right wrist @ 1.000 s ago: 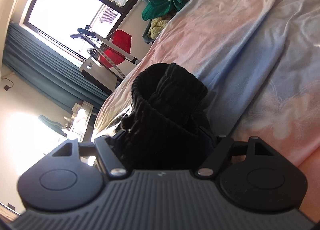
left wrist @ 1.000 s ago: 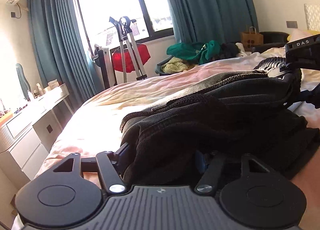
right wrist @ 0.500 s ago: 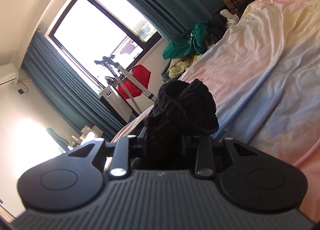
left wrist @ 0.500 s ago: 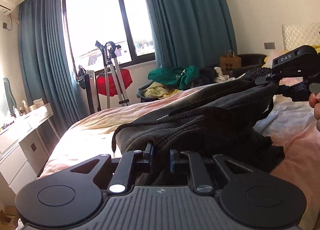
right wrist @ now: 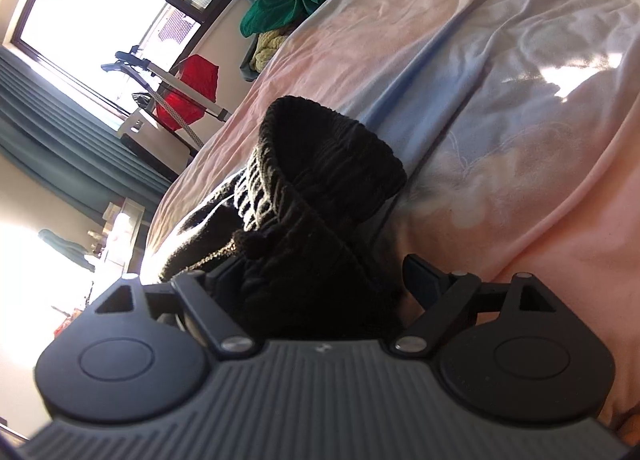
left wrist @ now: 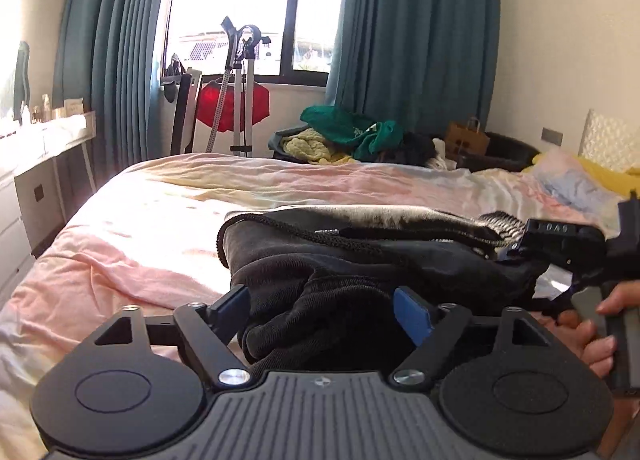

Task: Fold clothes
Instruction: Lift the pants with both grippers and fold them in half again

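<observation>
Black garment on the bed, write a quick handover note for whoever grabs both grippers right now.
Left gripper: open, fingers either side of the black garment's near edge.
Right gripper: open around the ribbed cuff.
Garment lies bunched on the bed, both grippers released.
Done: garment laid down, doubled over.
Left: smooth it, finish the fold; more clothes are piled beyond the bed.
</observation>
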The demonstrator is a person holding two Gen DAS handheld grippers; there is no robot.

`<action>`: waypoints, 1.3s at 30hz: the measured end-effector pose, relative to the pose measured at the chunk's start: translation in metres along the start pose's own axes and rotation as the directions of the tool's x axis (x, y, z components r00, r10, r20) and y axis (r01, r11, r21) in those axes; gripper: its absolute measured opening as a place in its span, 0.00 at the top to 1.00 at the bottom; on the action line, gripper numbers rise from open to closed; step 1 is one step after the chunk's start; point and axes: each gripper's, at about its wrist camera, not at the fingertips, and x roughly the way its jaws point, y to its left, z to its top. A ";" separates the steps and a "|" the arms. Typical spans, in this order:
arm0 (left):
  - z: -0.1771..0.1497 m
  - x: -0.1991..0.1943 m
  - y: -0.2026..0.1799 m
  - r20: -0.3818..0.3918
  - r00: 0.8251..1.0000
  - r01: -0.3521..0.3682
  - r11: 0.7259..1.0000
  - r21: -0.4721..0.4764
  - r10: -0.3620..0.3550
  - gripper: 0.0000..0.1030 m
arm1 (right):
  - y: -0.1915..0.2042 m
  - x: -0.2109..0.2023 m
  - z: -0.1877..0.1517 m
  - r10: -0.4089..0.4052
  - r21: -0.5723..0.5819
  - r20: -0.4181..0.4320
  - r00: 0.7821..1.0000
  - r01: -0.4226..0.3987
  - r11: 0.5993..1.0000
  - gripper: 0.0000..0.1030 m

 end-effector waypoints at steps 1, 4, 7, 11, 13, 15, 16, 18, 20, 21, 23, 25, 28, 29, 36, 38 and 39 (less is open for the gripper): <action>0.004 -0.002 0.010 0.008 1.000 0.023 0.998 -0.066 -0.022 0.10 | -0.003 0.007 -0.001 0.018 0.013 -0.015 1.000 -0.017 1.000 0.11; 0.011 0.004 0.048 0.009 0.998 0.057 0.960 -0.273 -0.056 0.04 | -0.010 0.026 -0.003 0.068 0.050 -0.028 0.997 -0.066 0.997 0.00; 0.006 0.021 0.088 -0.027 0.994 0.082 0.862 -0.500 -0.110 0.04 | -0.013 0.037 -0.002 0.090 0.038 -0.029 0.995 -0.089 0.995 0.00; -0.009 0.052 0.129 -0.073 0.986 0.057 0.706 -0.706 -0.153 0.04 | -0.007 0.035 0.000 0.116 0.039 -0.040 0.992 -0.114 0.993 0.00; -0.014 0.064 0.142 -0.069 0.984 0.057 0.650 -0.758 -0.167 0.04 | 0.008 0.025 -0.001 0.163 -0.014 -0.025 0.986 -0.163 0.986 0.00; -0.016 0.069 0.145 -0.071 0.983 0.054 0.631 -0.774 -0.172 0.04 | 0.031 0.010 -0.005 0.225 -0.126 0.004 0.974 -0.223 0.967 0.00; -0.017 0.070 0.148 -0.074 0.984 0.043 0.624 -0.780 -0.161 0.04 | 0.040 0.003 -0.008 0.259 -0.167 0.016 0.966 -0.253 0.953 0.00; -0.021 0.071 0.156 -0.068 0.985 0.039 0.595 -0.803 -0.157 0.04 | 0.047 -0.007 -0.008 0.316 -0.190 0.030 0.948 -0.305 0.933 0.00; -0.025 0.075 0.164 -0.054 0.979 0.064 0.554 -0.830 -0.195 0.04 | 0.045 -0.005 -0.005 0.302 -0.152 0.022 0.953 -0.295 0.943 0.00; -0.026 0.078 0.166 -0.057 0.977 0.067 0.547 -0.834 -0.207 0.04 | 0.041 -0.001 -0.004 0.275 -0.124 0.013 0.961 -0.271 0.954 0.00; -0.024 0.084 0.163 -0.082 0.975 0.053 0.570 -0.820 -0.208 0.03 | 0.025 0.013 -0.001 0.197 -0.026 -0.014 0.980 -0.197 0.980 0.00; -0.021 0.089 0.158 -0.108 0.973 0.039 0.610 -0.791 -0.202 0.00 | 0.011 0.025 0.000 0.144 0.055 -0.043 0.989 -0.142 0.988 0.00; -0.016 0.088 0.150 -0.137 0.979 -0.005 0.657 -0.754 -0.149 0.00 | 0.001 0.034 -0.002 0.123 0.094 -0.067 0.990 -0.117 0.989 0.00; -0.014 0.087 0.146 -0.141 0.981 -0.014 0.668 -0.744 -0.136 0.00 | 0.003 0.034 -0.002 0.116 0.078 -0.068 0.991 -0.110 0.991 0.00; -0.003 0.084 0.124 -0.170 0.980 -0.040 0.725 -0.687 -0.107 0.00 | 0.012 0.027 -0.007 0.061 0.002 -0.051 0.997 -0.061 0.998 0.18; 0.000 0.084 0.119 -0.176 0.979 -0.043 0.743 -0.667 -0.101 0.00 | 0.015 0.023 -0.010 0.047 -0.012 -0.038 0.998 -0.048 0.999 0.26; 0.001 0.084 0.117 -0.179 0.979 -0.046 0.752 -0.658 -0.096 0.00 | 0.016 0.022 -0.011 0.043 -0.017 -0.033 0.999 -0.044 0.999 0.27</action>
